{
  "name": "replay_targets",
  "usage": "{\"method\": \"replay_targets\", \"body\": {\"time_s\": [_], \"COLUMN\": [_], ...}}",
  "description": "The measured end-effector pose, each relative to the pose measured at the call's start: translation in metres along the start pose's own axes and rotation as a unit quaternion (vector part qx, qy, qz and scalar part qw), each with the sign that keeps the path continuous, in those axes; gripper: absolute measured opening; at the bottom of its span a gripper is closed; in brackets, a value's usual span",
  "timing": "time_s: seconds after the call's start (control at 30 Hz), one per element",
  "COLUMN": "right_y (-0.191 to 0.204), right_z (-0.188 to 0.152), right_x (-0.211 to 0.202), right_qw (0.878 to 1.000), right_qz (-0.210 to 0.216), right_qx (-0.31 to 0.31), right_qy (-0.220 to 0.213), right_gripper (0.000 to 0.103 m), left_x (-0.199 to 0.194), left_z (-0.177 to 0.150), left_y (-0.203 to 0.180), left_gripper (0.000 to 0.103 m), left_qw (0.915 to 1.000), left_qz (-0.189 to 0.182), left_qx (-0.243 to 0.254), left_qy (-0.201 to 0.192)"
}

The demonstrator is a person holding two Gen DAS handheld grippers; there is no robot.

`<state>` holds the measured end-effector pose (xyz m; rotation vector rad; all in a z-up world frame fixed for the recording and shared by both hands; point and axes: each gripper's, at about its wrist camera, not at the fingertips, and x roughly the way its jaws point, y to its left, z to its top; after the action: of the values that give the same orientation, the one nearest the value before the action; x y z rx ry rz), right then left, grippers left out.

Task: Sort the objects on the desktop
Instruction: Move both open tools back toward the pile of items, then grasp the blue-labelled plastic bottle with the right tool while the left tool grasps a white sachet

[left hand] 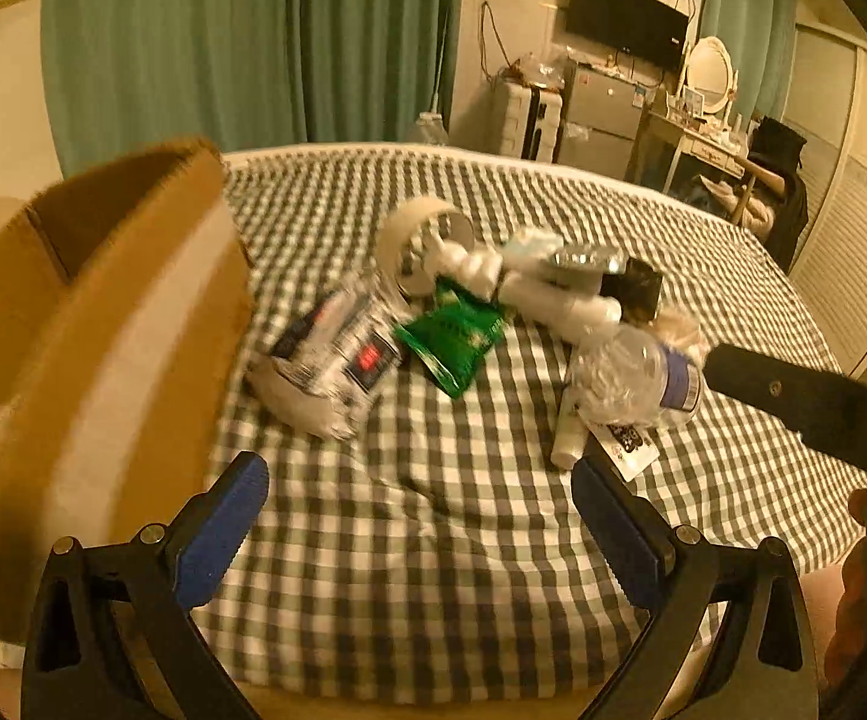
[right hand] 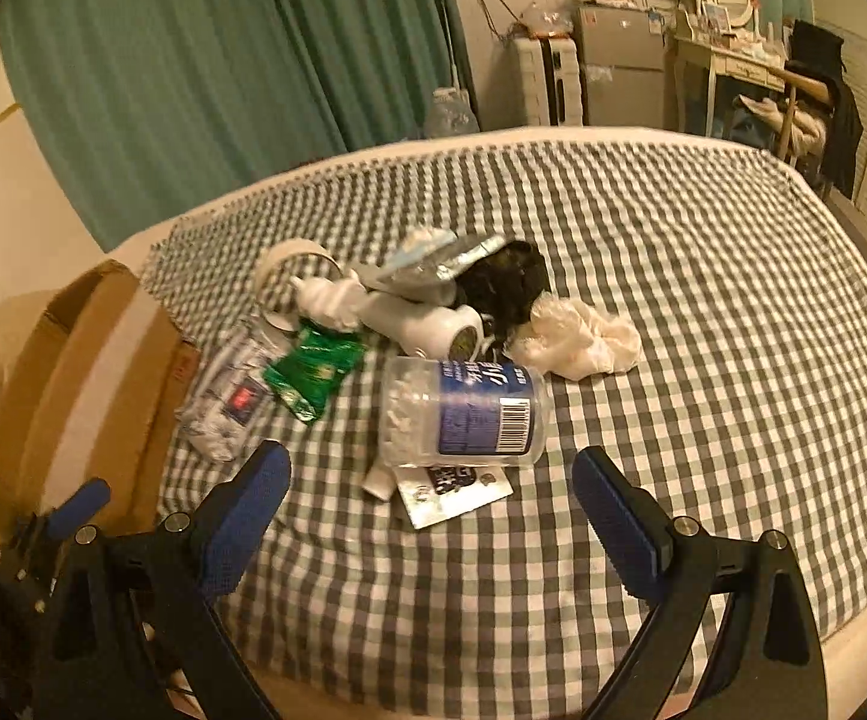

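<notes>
Both hand-held grippers are spread wide with nothing between their blue pads: the left gripper (left hand: 418, 516) hovers low in its view over bare checked cloth, and the right gripper (right hand: 433, 510) sits at the bottom of its view, lined up toward the clear plastic jar of cotton swabs with a blue label (right hand: 463, 417).

That jar lies on its side at the centre of the right wrist view, resting on a small white card (right hand: 454, 489) and touching a small white tube (right hand: 380, 480). Judging by the alignment, it is the likely next pick. To do it well, the jaws should close across the jar's round body, not its ends, and lift straight so the card and tube stay put.

Behind it the pile is tight: a green foil sachet (right hand: 313, 375), a crushed clear bottle with a red and blue label (right hand: 226, 405), a white pump bottle on its side (right hand: 427, 321), a roll of pale tape (right hand: 289, 267), a crumpled white tissue (right hand: 577, 336) and a black crinkled bag (right hand: 505, 285), all on the grey and white checked bedsheet (right hand: 703, 360). A brown cardboard box (left hand: 91, 324) stands open at the left edge of the left wrist view, probably the destination.
</notes>
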<state>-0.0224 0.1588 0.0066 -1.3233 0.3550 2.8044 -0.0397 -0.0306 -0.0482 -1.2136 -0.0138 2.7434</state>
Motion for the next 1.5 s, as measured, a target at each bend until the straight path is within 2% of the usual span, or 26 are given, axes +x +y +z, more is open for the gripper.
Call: {"method": "replay_targets", "body": {"time_s": [0.27,0.47,0.73,0.83,0.93,1.13,1.27,1.4,1.5], "right_y": [-0.002,-0.014,-0.018,-0.016,-0.021,-0.047,-0.068,-0.075,-0.077], "right_z": [0.008,0.016,0.021,0.024,0.025,0.036,0.036,0.037,0.036], "right_x": [0.039,0.059,0.080,0.080,0.072,0.040,0.040,0.042,0.043], "right_qw": [1.000,0.999,0.998,0.998,0.999,0.999,0.997,0.996,0.996], "right_qz": [-0.003,-0.006,0.019,0.028,0.016,-0.023,-0.016,-0.002,-0.006], "right_qx": [-0.018,-0.008,0.000,-0.003,-0.002,0.029,0.072,0.086,0.087], "right_qy": [0.025,0.040,0.061,0.064,0.050,-0.020,-0.020,-0.019,-0.015], "right_gripper": [0.095,0.095,0.095,0.090,0.090,0.090,0.090,0.090,0.090], "left_x": [0.039,0.057,0.070,0.067,0.064,0.064,0.072,0.088,0.096], "left_z": [-0.005,-0.006,-0.008,-0.008,-0.006,0.003,0.008,0.006,0.006], "left_y": [-0.017,-0.025,-0.028,-0.033,-0.039,-0.063,-0.090,-0.109,-0.105], "left_gripper": [0.103,0.103,0.103,0.103,0.103,0.103,0.103,0.103,0.101], "left_qw": [0.9996,0.9992,0.9986,0.9986,0.9982,0.9969,0.9948,0.9909,0.9920], "left_qz": [-0.008,-0.020,-0.027,-0.029,-0.038,-0.062,-0.075,-0.081,-0.077], "left_qx": [0.020,0.026,0.014,0.018,0.021,0.030,0.064,0.101,0.092], "left_qy": [0.020,0.022,0.043,0.040,0.041,0.037,0.029,0.037,0.040]}}
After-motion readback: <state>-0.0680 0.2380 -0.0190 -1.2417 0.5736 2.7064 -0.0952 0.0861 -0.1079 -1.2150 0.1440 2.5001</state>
